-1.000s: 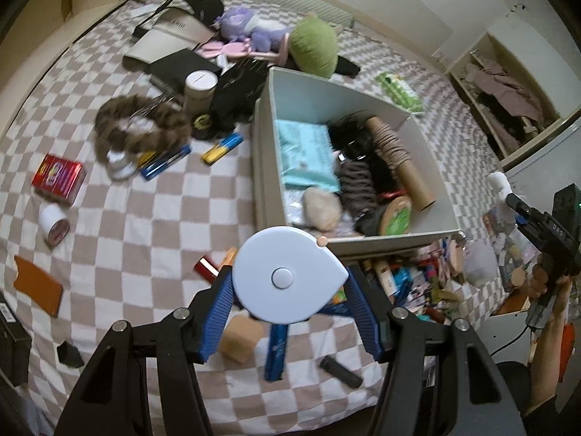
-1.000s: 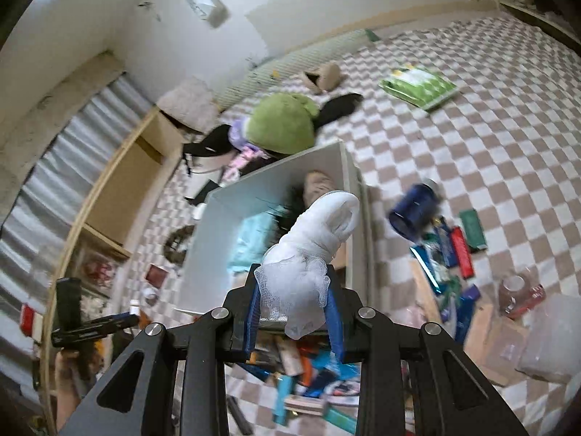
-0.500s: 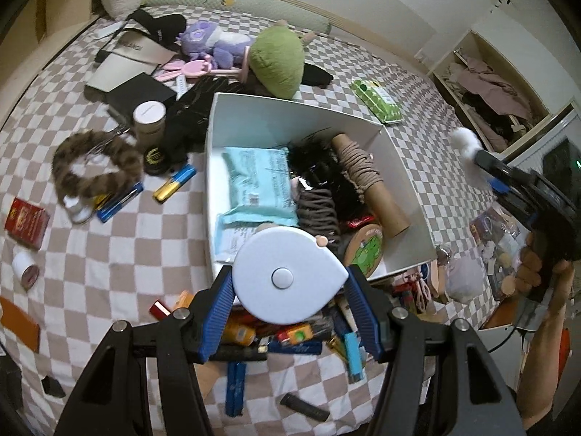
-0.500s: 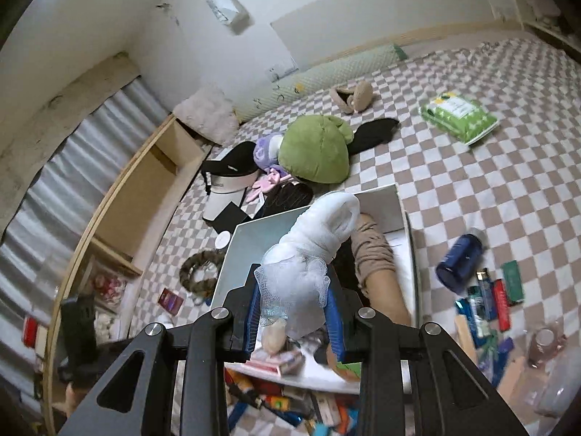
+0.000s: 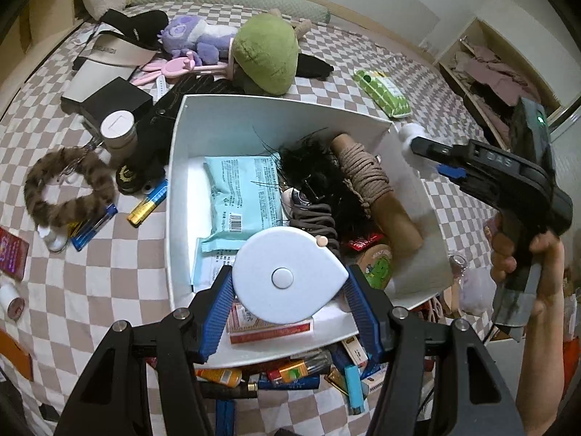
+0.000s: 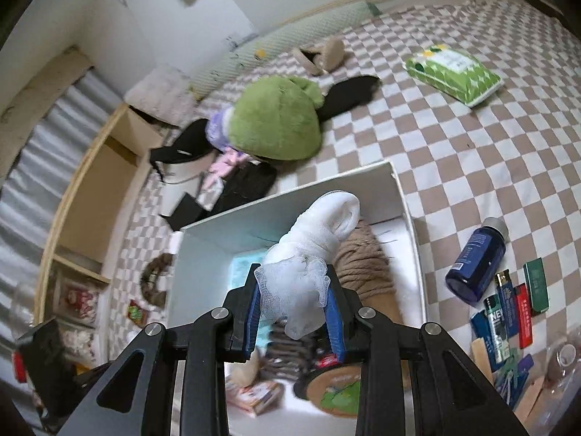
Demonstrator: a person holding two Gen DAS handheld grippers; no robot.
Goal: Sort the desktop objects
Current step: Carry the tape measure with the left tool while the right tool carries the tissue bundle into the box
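The white tape measure point(image 5: 287, 279) hides much of the box point(image 5: 232, 116) floor and part of a red-and-white carton point(image 5: 268, 325) beneath it. In the right wrist view, the white mesh bundle point(image 6: 308, 272) covers the teal packet point(image 6: 241, 265), and the near box contents are blurred. Small print on the lighters point(image 6: 508, 312) is unreadable.

A green lighter point(image 6: 496, 323) among the lighters seems to read "NEW"; other labels are too blurred.
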